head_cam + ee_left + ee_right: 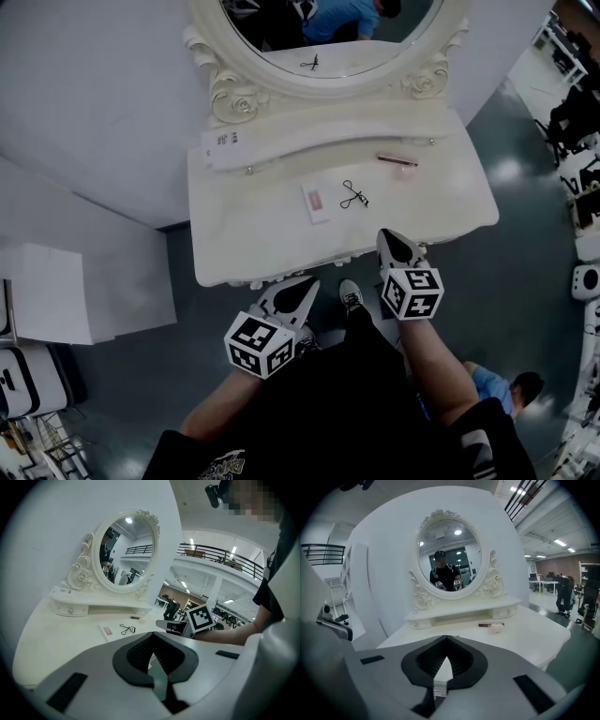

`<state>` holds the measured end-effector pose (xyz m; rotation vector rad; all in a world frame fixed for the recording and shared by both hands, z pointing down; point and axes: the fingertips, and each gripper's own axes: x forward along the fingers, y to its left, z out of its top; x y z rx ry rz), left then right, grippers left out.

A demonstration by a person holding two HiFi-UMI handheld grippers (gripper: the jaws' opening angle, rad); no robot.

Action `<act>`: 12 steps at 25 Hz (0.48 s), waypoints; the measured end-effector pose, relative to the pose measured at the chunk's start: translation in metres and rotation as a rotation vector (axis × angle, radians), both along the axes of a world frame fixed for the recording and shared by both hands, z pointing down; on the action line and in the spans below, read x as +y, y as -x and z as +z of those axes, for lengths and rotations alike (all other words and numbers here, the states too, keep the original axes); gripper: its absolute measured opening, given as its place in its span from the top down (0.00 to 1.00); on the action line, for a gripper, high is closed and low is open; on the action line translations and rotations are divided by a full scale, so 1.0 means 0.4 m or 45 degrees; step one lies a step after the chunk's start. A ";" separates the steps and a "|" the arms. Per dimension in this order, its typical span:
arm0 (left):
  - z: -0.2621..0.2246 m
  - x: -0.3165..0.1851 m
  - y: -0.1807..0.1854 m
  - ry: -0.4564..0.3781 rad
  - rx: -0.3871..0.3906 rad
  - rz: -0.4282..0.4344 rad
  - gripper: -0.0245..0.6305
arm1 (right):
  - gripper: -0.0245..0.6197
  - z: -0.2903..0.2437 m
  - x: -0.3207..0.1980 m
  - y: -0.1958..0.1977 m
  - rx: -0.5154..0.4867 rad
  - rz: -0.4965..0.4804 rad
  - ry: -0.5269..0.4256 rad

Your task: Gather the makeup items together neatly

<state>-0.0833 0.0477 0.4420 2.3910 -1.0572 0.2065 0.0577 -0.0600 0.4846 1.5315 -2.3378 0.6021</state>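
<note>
On the white dressing table [246, 234] lie a black eyelash curler [354, 195], a flat white packet with a red mark [316, 202], a dark slim stick [397, 160] and a small pinkish puff [406, 173] beside it. My left gripper [298, 289] is shut and empty, hovering off the table's front edge. My right gripper [397, 244] is also shut and empty, over the front right edge. The left gripper view shows the curler [126, 629], the packet [107, 631] and my right gripper [162, 624]. In the right gripper view the stick [485, 625] and puff [496, 628] lie under the shelf.
An oval mirror [328, 37] in a carved frame stands on a raised shelf with small drawers [319, 136] at the table's back. A white label card [223, 141] lies on the shelf's left end. A white box [56, 291] stands on the floor to the left.
</note>
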 end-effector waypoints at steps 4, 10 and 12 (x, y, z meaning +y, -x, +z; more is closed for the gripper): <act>0.002 0.029 0.007 -0.006 0.015 0.021 0.95 | 0.92 -0.017 0.060 -0.004 -0.007 0.037 -0.015; 0.008 0.059 0.005 0.006 0.042 0.067 0.95 | 0.92 -0.048 0.122 -0.008 -0.006 0.091 -0.045; 0.005 0.066 -0.004 0.003 0.042 0.084 0.95 | 0.92 -0.058 0.137 -0.015 -0.001 0.101 -0.055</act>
